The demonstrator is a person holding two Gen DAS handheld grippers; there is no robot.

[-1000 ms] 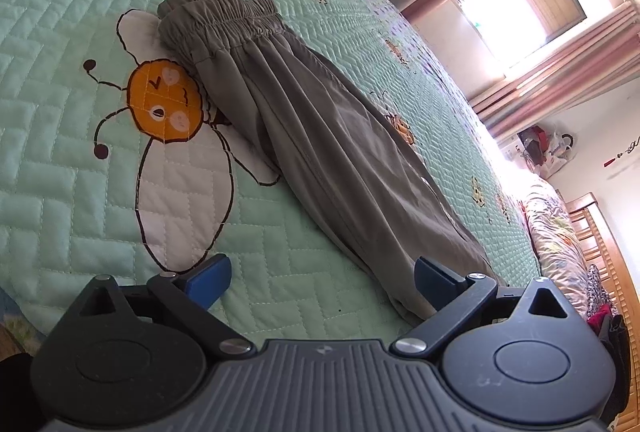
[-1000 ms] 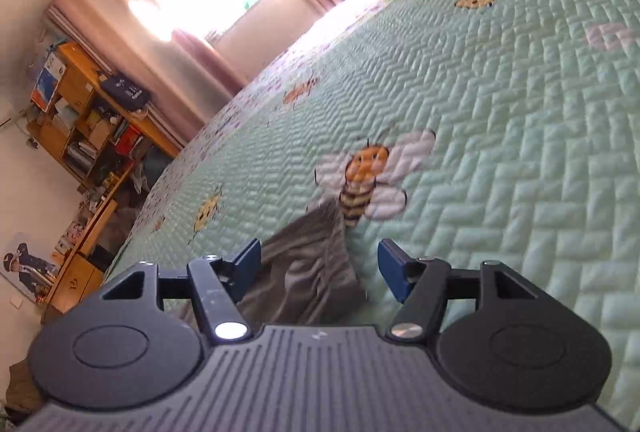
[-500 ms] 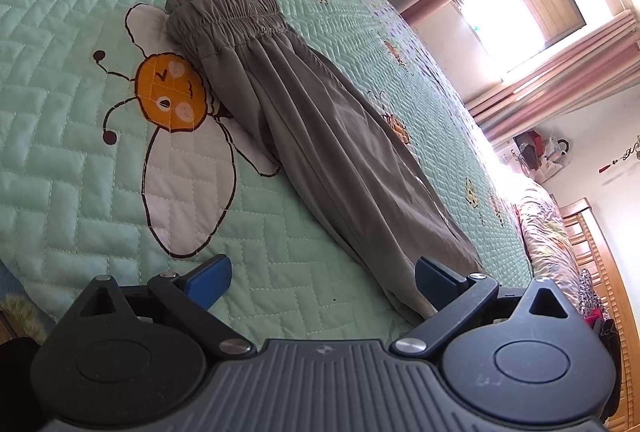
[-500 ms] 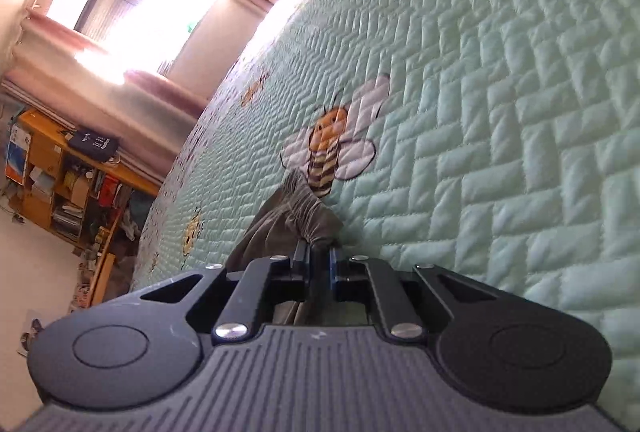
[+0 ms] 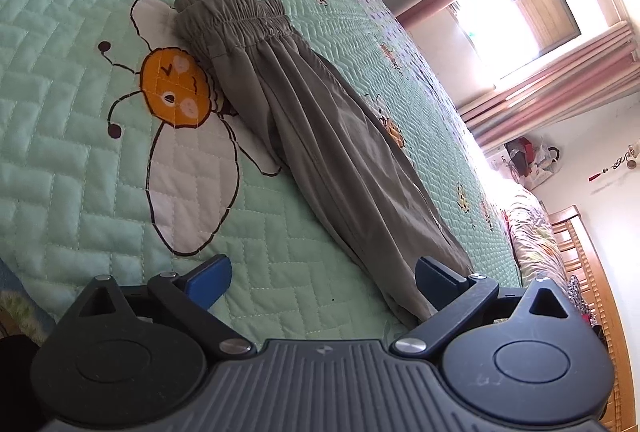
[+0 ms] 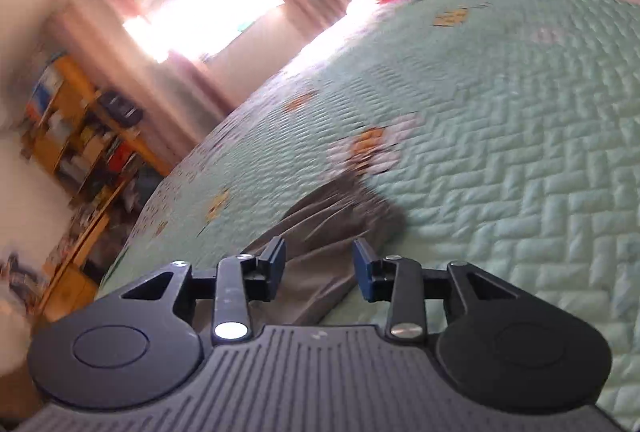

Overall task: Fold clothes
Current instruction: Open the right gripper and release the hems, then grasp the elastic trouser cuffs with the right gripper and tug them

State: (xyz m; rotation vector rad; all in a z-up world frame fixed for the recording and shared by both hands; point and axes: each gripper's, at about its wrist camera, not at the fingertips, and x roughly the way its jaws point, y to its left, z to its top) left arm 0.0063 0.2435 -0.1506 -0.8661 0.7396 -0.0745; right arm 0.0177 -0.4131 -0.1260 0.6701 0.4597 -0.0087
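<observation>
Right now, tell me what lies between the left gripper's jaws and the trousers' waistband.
In the left wrist view: the quilt, then the long trouser leg up to the waistband. The left gripper holds nothing.

Grey trousers lie flat on the green quilted bedspread, folded lengthwise, one leg stacked on the other. Elastic gathered waistband at the far end, overlapping the bee print's wing and body. Legs run diagonally toward the camera; fabric smooth with long creases. Right wrist view: cuff end bunched, blurred.
</observation>
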